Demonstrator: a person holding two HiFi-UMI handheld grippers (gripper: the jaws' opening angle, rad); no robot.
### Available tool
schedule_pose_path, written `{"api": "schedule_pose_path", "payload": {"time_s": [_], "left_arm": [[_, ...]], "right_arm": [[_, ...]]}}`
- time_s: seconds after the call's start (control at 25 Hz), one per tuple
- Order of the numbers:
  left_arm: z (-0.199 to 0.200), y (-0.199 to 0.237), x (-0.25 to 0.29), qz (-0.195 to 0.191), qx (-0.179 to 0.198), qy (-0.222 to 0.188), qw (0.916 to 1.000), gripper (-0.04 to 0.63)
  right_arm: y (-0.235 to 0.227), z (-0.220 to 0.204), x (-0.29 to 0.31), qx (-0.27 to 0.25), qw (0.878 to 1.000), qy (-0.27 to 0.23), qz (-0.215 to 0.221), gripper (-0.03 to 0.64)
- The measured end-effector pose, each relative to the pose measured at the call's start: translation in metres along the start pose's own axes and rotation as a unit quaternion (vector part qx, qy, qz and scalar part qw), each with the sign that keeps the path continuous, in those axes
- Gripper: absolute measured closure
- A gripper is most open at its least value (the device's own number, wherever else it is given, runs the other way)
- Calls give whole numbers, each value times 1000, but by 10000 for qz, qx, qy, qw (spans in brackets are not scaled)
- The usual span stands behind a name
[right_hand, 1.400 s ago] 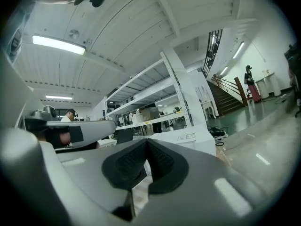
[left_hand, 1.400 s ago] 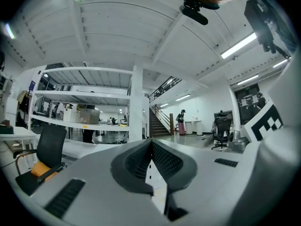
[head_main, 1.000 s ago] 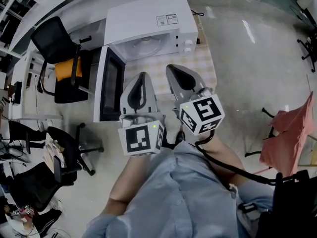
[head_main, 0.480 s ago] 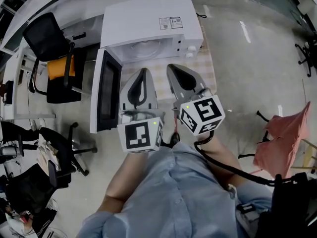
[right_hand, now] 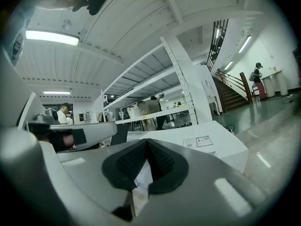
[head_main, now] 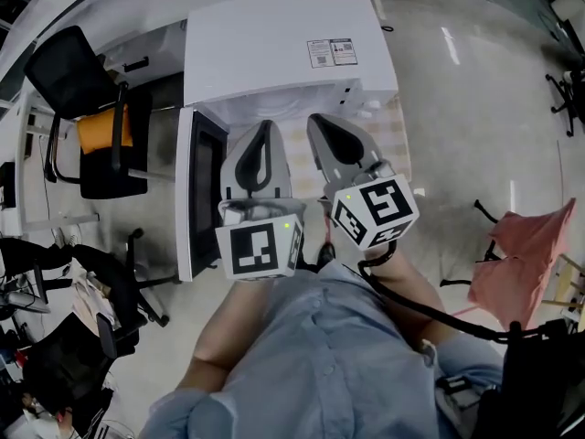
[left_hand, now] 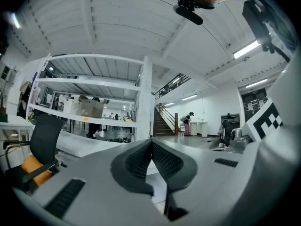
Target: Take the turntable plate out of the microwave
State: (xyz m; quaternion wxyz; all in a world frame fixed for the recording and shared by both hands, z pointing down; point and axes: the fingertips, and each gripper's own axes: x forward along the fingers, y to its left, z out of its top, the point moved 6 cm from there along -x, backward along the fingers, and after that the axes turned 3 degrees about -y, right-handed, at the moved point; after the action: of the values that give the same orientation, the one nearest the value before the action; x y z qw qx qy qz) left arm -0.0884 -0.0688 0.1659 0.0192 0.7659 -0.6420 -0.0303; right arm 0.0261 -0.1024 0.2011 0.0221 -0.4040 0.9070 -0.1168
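Both grippers have drawn closer to the microwave (head_main: 274, 44) than a second ago, and their tips now reach its open front. The turntable plate, which showed then as a pale round disc in the cavity, is now hidden under the white top. In the head view the left gripper (head_main: 264, 128) and right gripper (head_main: 317, 123) lie side by side, with the door (head_main: 207, 190) swung left. The left gripper view shows its jaws pressed together with nothing between them. The right gripper view shows its jaws likewise pressed together and empty, with the microwave's labelled top ahead.

I see even, bright overhead light; a ceiling tube (right_hand: 51, 37) glares at ten o'clock, fisheye edges bending and darkening.
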Motion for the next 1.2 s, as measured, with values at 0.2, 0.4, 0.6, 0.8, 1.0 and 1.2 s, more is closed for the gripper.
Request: {"api": "schedule_pose_path", "payload": {"time_s": [0.2, 0.4, 0.6, 0.8, 1.0, 1.2], "left_arm": [[1, 24, 26, -78, -79, 26, 9999, 588], [2, 47, 51, -274, -149, -10, 9995, 588], [-3, 62, 69, -453, -141, -22, 9989, 588], [-9, 66, 76, -431, -112, -132, 9989, 588], [-17, 64, 78, -252, -101, -254, 9993, 588], [-26, 62, 68, -56, 23, -356, 9993, 588]], "right_arm": [[-2, 5, 36, -31, 10000, 7, -70, 615], [-2, 9, 72, -104, 9998, -3, -159, 615], [-4, 12, 97, -265, 9992, -132, -252, 615], [-9, 9, 104, -265, 9990, -213, -289, 615], [-11, 1, 105, -323, 9992, -224, 2, 615], [-11, -12, 97, -297, 9992, -184, 168, 615]]}}
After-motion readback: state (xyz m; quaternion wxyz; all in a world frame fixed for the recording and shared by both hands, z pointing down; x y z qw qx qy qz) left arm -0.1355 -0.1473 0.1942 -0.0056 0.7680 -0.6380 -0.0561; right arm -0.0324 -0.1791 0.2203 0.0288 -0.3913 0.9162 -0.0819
